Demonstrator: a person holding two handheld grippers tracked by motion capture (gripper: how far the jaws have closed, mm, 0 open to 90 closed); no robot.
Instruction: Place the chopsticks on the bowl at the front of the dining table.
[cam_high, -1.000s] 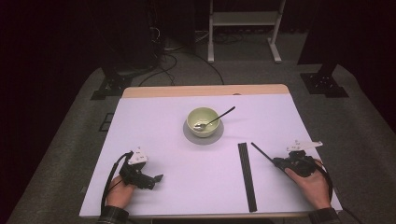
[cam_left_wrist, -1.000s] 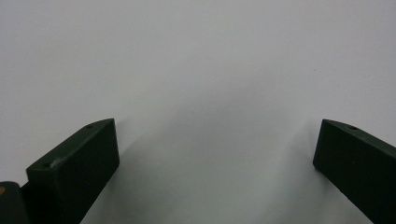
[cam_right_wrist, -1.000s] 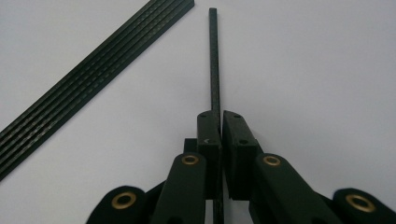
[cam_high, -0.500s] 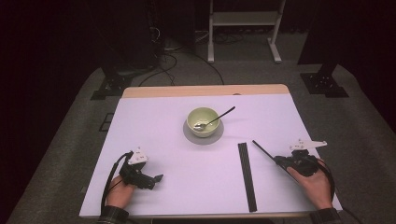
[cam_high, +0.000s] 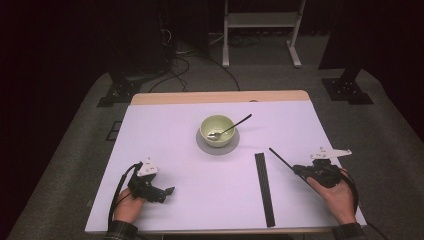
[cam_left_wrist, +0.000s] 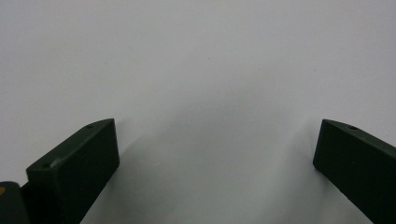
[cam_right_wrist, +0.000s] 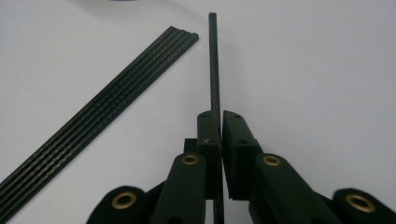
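A thin black strip (cam_high: 282, 159) (cam_right_wrist: 214, 60) is clamped between the jaws of my right gripper (cam_high: 301, 170) (cam_right_wrist: 220, 114), which is shut on its near end. The strip points away toward the middle of the table, just above the white surface. To its left a bundle of several like black strips (cam_high: 264, 187) (cam_right_wrist: 98, 112) lies flat on the table. My left gripper (cam_high: 167, 192) (cam_left_wrist: 217, 123) rests at the front left, open, with bare white table between its jaws.
A pale green bowl (cam_high: 217, 129) with a spoon (cam_high: 237, 123) in it stands on a grey round mat (cam_high: 202, 145) at the table's middle. The white table top (cam_high: 160, 130) ends at a wooden far edge (cam_high: 220, 96).
My right gripper has shifted slightly with the strip, whose far tip now sits a little farther up the table. The left gripper has stayed put.
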